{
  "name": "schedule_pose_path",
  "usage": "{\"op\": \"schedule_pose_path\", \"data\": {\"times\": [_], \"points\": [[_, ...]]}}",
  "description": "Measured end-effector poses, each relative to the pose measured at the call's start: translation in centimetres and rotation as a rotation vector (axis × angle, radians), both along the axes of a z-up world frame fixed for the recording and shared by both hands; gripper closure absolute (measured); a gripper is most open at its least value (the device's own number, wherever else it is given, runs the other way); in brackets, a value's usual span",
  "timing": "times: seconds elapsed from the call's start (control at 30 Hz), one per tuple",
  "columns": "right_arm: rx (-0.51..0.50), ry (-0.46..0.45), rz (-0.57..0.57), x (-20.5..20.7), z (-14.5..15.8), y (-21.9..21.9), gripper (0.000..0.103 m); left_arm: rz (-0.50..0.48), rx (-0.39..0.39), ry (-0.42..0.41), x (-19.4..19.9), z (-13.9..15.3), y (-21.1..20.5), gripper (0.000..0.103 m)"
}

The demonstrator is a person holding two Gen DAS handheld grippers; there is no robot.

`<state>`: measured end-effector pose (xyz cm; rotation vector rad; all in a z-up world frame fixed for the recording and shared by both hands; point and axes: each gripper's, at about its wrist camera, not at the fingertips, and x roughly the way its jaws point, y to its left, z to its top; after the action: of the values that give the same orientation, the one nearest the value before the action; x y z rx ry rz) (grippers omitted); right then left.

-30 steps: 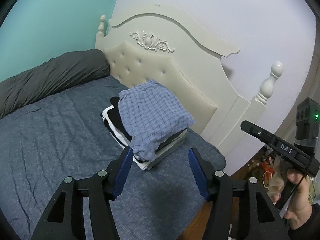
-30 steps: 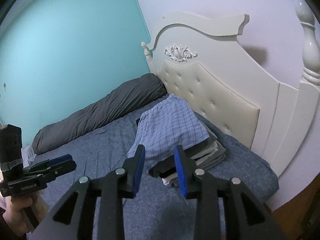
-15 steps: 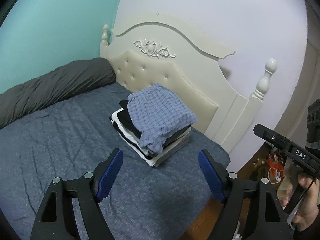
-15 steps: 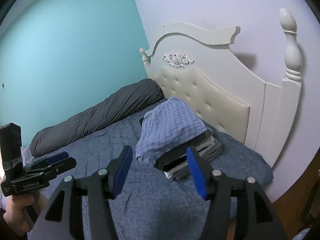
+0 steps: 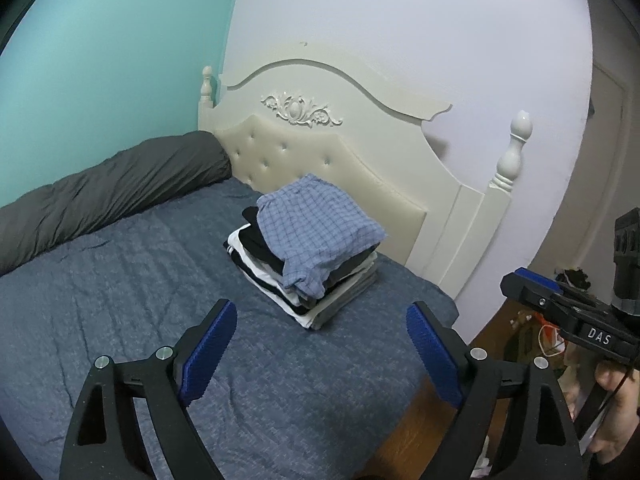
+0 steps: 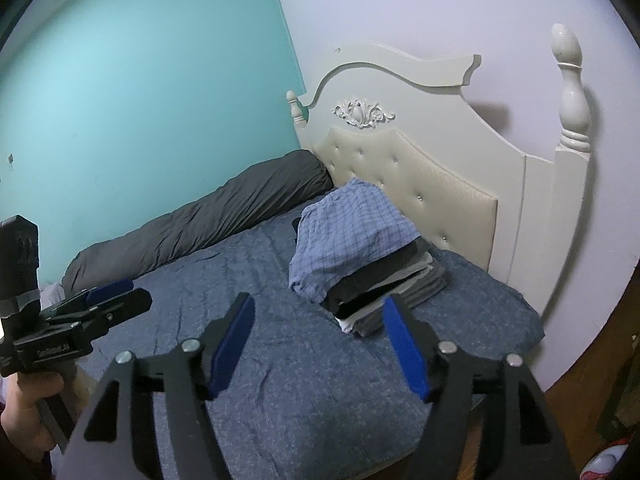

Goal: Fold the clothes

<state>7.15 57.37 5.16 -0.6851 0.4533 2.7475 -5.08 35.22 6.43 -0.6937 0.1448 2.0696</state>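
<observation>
Left gripper (image 5: pixel 320 348) nearest in left view: blue pads (image 5: pixel 208 354) spread wide, jaws just been opening, nothing between them but bedspread below. Hovering over near edge of bed (image 5: pixel 120 320), clear of fabric, pointing down toward stack.

Right gripper (image 6: pixel 320 344) nearest in right view: blue pads (image 6: pixel 404 350) well apart, jaws also just been opening, nothing gripped. Right pad overlaps stack's near corner in the picture, but not pressing on it.

Each gripper visible in the other's view: right one at right edge of left view, held by hand (image 5: pixel 616 404); left one at left edge of right view, held by hand (image 6: pixel 28 412).

Stack (image 5: pixel 308 256) of folded clothes on blue bedspread, near right side of bed, just in front of headboard (image 5: pixel 328 128). Neat pile, dark, striped and grey layers. Plaid garment (image 5: pixel 316 224) on top, light blue check, draped loosely, one corner hanging down over stack's front. Not touched by either gripper.

Grey duvet (image 5: pixel 112 192) rolled along far left side of bed, against teal wall (image 5: pixel 100 60). Well apart from stack.

Cream headboard behind stack, tufted panel, carved ornament on top, turned post (image 5: pixel 516 148) at right. Pale wall behind it. Some clutter on floor at right of bed, too blurred to identify.
</observation>
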Motion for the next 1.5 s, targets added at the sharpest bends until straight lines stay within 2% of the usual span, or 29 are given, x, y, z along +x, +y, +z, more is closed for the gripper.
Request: {"op": "schedule_pose_path", "data": {"times": [0.1,0.17,0.23,0.43,0.83,1.1,1.23,1.5], "points": [[0.011,0.002,-0.01,0.7,0.0,-0.5,0.03,-0.001,-0.001,0.014,0.7,0.1,-0.4,0.013],[0.014,0.006,-0.018,1.2,-0.1,-0.8,0.026,0.002,-0.005,0.024,1.2,0.0,-0.7,0.009],[0.023,0.008,-0.029,1.6,-0.3,-1.2,0.024,0.009,-0.003,0.036,1.6,0.1,-1.0,0.004],[0.032,-0.002,-0.058,2.8,-1.6,-2.0,0.022,0.014,0.0,0.051,2.5,0.1,-1.7,0.0],[0.049,-0.003,-0.084,4.5,-2.9,-3.8,0.011,0.025,-0.012,0.039,3.0,-1.5,-3.3,0.0],[0.07,-0.004,-0.085,5.6,-3.2,-4.9,0.01,0.037,-0.006,0.036,3.3,-2.4,-4.7,0.0],[0.093,-0.004,-0.097,5.9,-3.3,-5.5,0.004,0.04,-0.003,0.035,3.5,-2.6,-5.2,0.0],[0.097,-0.008,-0.102,6.2,-3.7,-6.2,0.002,0.055,-0.003,0.045,4.1,-2.7,-5.9,0.0]]}}
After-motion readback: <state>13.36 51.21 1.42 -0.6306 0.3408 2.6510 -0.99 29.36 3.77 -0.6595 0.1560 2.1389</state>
